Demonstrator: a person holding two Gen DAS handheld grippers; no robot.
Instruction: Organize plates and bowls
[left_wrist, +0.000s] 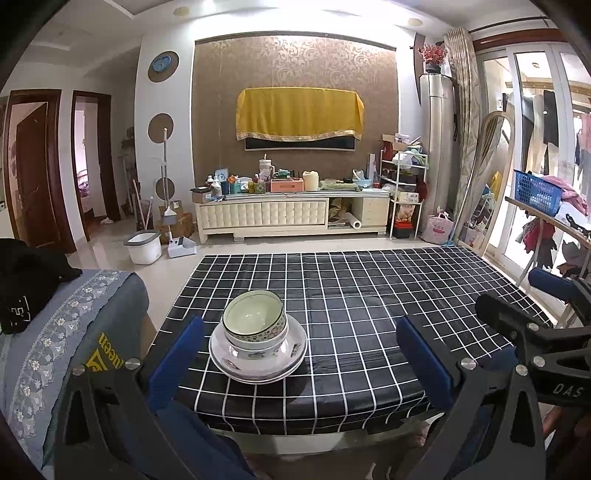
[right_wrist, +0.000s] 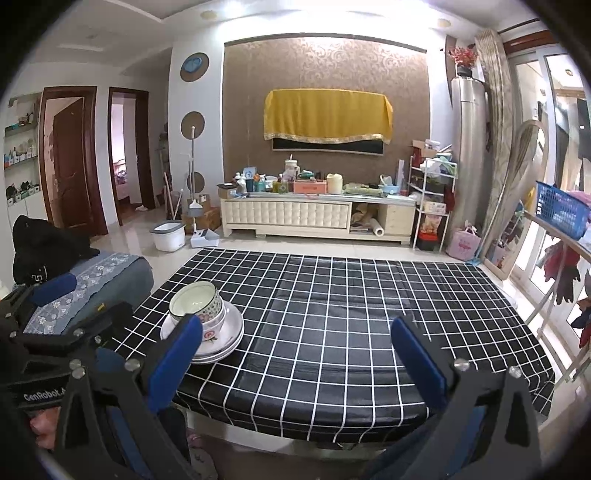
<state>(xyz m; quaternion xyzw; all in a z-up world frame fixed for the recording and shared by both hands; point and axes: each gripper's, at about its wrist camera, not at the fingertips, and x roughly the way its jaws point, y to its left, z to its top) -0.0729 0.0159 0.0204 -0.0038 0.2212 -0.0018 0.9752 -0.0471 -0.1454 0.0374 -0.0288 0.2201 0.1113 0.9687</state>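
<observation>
Bowls (left_wrist: 255, 325) sit nested on stacked plates (left_wrist: 258, 360) ahead of the left tool (left_wrist: 301, 350); the right tool (right_wrist: 295, 354) too gapes wide, holding nothing. Stacking looks complete on the tabletop (left_wrist: 369, 314).

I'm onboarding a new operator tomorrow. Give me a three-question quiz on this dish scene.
1. True or false: the bowls sit nested on the plates.
2. The stack stands on the table's which side, seen from the cameras: A left, B right, C far edge?
3. What does the left gripper hold?

Key: 1 true. 2 A. 3 Nothing; it is open, as is the right gripper.
</observation>
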